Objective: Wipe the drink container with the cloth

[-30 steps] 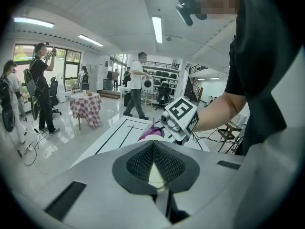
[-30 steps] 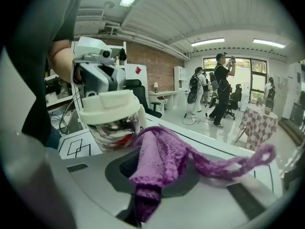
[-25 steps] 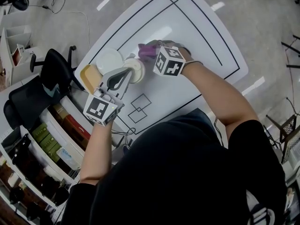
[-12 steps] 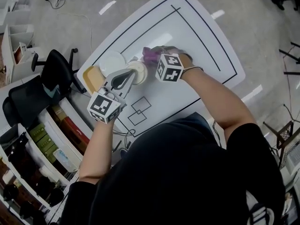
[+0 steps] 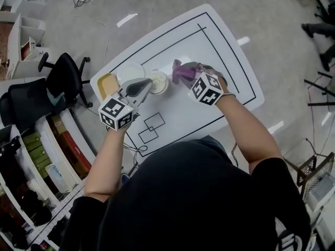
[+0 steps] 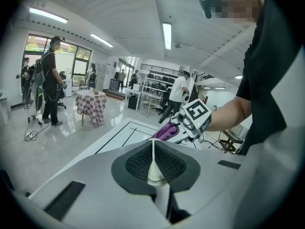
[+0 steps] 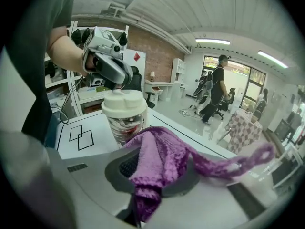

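The left gripper [image 5: 145, 84] is shut tight on the smooth cream lid of the round paper drink cup [image 5: 158, 81]. This is likely so the cup does not tip and stands upright on the flat white table with black lines [image 5: 220, 51] while it gets wiped. Just to its right, the right gripper [image 5: 189, 73] is pinched on a soft, bumpy purple knitted cloth [image 5: 180, 70], which hangs in a floppy bunch beside the cup, ready to rub its side.
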A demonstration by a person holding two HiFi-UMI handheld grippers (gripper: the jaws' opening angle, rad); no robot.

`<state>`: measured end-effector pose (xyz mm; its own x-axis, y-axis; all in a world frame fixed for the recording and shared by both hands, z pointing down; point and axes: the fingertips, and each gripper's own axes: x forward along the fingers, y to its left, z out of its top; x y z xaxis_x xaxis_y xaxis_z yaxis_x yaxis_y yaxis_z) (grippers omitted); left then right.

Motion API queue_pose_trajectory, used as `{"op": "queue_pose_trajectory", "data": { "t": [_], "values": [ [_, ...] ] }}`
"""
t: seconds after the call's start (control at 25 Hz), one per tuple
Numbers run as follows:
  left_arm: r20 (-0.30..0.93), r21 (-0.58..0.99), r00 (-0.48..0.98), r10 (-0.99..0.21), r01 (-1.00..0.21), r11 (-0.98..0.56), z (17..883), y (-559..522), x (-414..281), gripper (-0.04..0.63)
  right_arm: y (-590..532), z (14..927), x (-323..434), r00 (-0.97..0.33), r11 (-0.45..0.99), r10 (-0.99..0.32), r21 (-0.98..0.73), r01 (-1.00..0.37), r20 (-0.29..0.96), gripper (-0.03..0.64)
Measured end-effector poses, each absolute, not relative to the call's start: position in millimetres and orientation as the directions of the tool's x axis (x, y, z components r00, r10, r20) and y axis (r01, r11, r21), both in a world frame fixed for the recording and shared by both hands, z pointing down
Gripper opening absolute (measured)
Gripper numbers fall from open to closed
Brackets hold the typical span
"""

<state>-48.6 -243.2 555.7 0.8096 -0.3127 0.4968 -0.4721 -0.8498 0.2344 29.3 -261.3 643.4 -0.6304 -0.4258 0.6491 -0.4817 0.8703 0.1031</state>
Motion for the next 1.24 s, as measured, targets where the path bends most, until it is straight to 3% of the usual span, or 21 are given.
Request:
{"op": "queue_pose_trajectory", "data": {
  "t": [0.48, 0.88, 1.24],
  "values": [
    [0.384, 0.168, 0.805, -0.452, -0.542, -0.823, 469.5, -218.3, -88.4, 0.025, -238.2, 500.4, 53.7, -0.617, 0.774, -0.610, 0.207, -0.599, 0.496, 0.081],
    [0.302, 0.101, 0.770, -0.562, -0.612, -0.784, 417.6, -191.2, -133.4, 0.025, -208.8, 420.0, 37.1, -0.640, 0.721, -0.675, 0.143, -0.678, 0.367, 0.081],
    [0.287, 0.093, 0.754, -0.591, -0.636, -0.766, 401.1, -155.8, -187.2, 0.025, -177.7, 404.0, 13.2, -0.619, 0.674, -0.702, 0.047, -0.737, 0.352, 0.081]
  ]
}}
